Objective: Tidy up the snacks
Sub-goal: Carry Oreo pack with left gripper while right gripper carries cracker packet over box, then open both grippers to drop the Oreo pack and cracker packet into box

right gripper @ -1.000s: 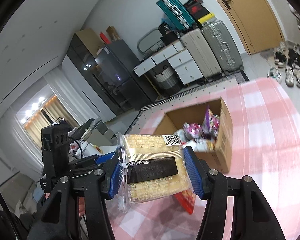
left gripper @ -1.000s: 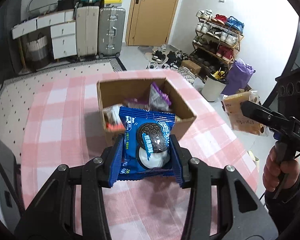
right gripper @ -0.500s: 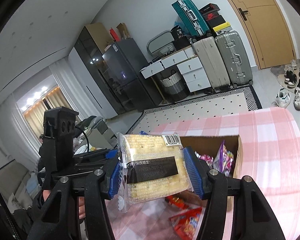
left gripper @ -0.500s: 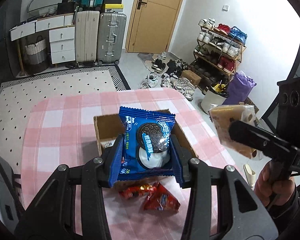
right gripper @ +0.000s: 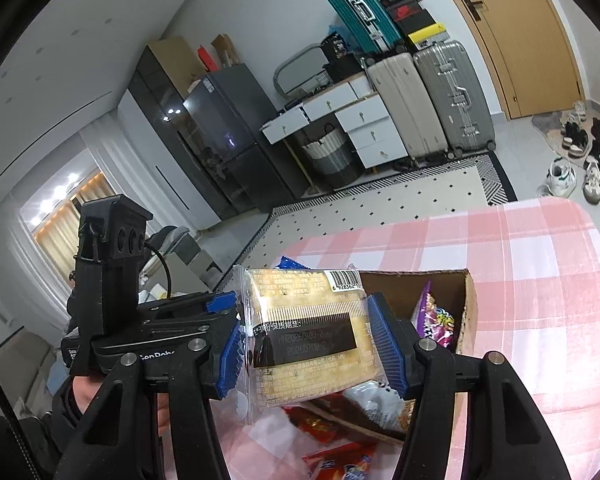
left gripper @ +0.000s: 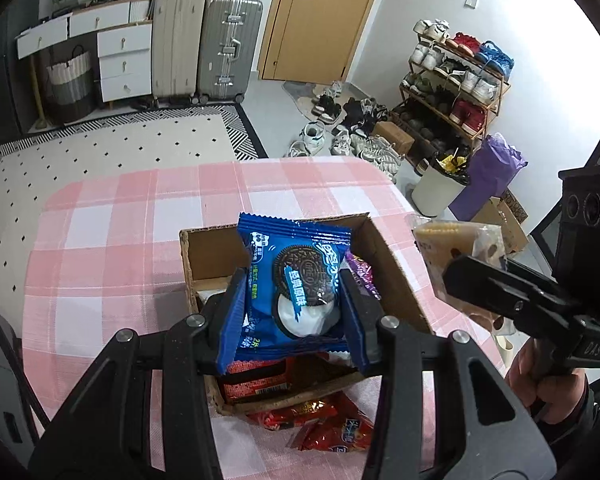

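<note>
My left gripper (left gripper: 292, 312) is shut on a blue cookie packet (left gripper: 296, 276) and holds it over the open cardboard box (left gripper: 396, 272). My right gripper (right gripper: 306, 350) is shut on a clear-wrapped yellow cracker pack (right gripper: 304, 320), held at the box's (right gripper: 466, 312) left side. In the left wrist view that cracker pack (left gripper: 448, 240) hangs at the box's right, a hand (left gripper: 540, 376) gripping the tool. Inside the box lie a purple packet (right gripper: 436, 316) and a red one (left gripper: 256, 380).
Red snack packets (left gripper: 324, 424) lie on the pink checked tablecloth (left gripper: 112, 248) in front of the box. Beyond the table are a spotted rug, suitcases, drawers, a shoe rack (left gripper: 456, 80) and a white bin (left gripper: 436, 188).
Both grippers have pulled back toward me with their packets still held. The box now sits lower in both views, and the red packets in front of it have come into sight.
</note>
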The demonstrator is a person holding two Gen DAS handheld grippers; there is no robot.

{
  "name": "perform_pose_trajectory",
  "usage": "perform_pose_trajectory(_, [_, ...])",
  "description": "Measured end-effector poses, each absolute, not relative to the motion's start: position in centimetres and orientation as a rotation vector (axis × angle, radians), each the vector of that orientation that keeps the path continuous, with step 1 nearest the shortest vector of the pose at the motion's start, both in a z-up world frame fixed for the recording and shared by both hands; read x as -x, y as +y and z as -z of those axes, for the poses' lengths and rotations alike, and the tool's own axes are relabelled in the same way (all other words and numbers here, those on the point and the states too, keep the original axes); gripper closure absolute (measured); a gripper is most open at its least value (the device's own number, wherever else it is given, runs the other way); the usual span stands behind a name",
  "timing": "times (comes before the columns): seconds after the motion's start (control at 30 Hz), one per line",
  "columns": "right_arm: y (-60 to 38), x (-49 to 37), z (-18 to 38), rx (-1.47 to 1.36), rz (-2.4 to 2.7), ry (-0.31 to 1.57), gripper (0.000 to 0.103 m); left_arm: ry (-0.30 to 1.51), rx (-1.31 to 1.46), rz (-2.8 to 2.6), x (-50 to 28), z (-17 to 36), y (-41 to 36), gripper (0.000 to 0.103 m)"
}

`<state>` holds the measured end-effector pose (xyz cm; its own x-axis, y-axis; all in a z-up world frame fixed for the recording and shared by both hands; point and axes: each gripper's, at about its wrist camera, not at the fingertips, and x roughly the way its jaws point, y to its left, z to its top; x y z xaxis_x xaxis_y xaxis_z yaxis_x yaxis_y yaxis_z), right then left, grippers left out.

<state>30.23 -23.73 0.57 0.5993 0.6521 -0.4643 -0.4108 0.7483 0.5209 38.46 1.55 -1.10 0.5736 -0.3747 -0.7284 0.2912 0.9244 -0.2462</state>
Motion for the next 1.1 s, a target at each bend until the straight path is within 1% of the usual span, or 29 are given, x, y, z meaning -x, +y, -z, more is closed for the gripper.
perform_pose_trajectory(0.1, [-23.7, -31.1, 0.5, -0.389, -0.63, 0.707, 0.044, 0.893, 0.104, 0.391, -39.5, 2.6, 1.4, 0.063])
perform_pose_trajectory(0.13, [-23.6, -31.5, 0.8, -0.389, -0.626, 0.712, 0.042, 0.901, 0.103, 0.393, -40.0, 3.1, 1.4, 0.063])
perform_pose_trajectory(0.17, [-23.6, -31.8, 1.2, -0.39, -0.622, 0.718, 0.038, 0.908, 0.105, 0.394, -40.4, 3.4, 1.2, 0.063])
perform_pose_trajectory(0.2, [-23.5, -32.2, 1.4, -0.392, -0.622, 0.722, 0.036, 0.92, 0.106, 0.389, -40.6, 3.6, 0.9, 0.057])
perform_pose_trajectory(0.23, [-23.4, -32.5, 1.7, -0.391, -0.617, 0.73, 0.03, 0.942, 0.108, 0.386, -41.1, 4.2, 0.8, 0.041])
perform_pose_trajectory(0.27, [-23.4, -32.8, 2.1, -0.394, -0.604, 0.742, 0.018, 0.956, 0.117, 0.373, -41.4, 4.5, 0.8, 0.033])
perform_pose_trajectory(0.3, [-23.4, -33.1, 2.4, -0.402, -0.596, 0.75, 0.013, 0.949, 0.13, 0.359, -41.3, 4.6, 1.1, 0.024])
perform_pose_trajectory(0.33, [-23.7, -33.3, 2.7, -0.415, -0.57, 0.752, 0.012, 0.935, 0.137, 0.356, -41.2, 4.6, 1.3, 0.024])
perform_pose_trajectory(0.53, [-25.0, -33.0, 2.5, -0.439, -0.557, 0.72, 0.012, 0.905, 0.114, 0.332, -40.5, 4.2, 1.7, 0.023])
perform_pose_trajectory(0.8, [-26.1, -30.7, 0.4, -0.429, -0.544, 0.676, 0.011, 0.888, 0.087, 0.312, -37.9, 2.7, 1.6, 0.023])
perform_pose_trajectory(0.93, [-26.3, -29.2, -0.9, -0.424, -0.534, 0.641, 0.008, 0.866, 0.079, 0.314, -36.1, 1.4, 1.4, 0.023])
perform_pose_trajectory(1.1, [-26.2, -26.8, -2.3, -0.399, -0.557, 0.599, 0.005, 0.828, 0.078, 0.299, -33.3, -0.1, 1.7, 0.02])
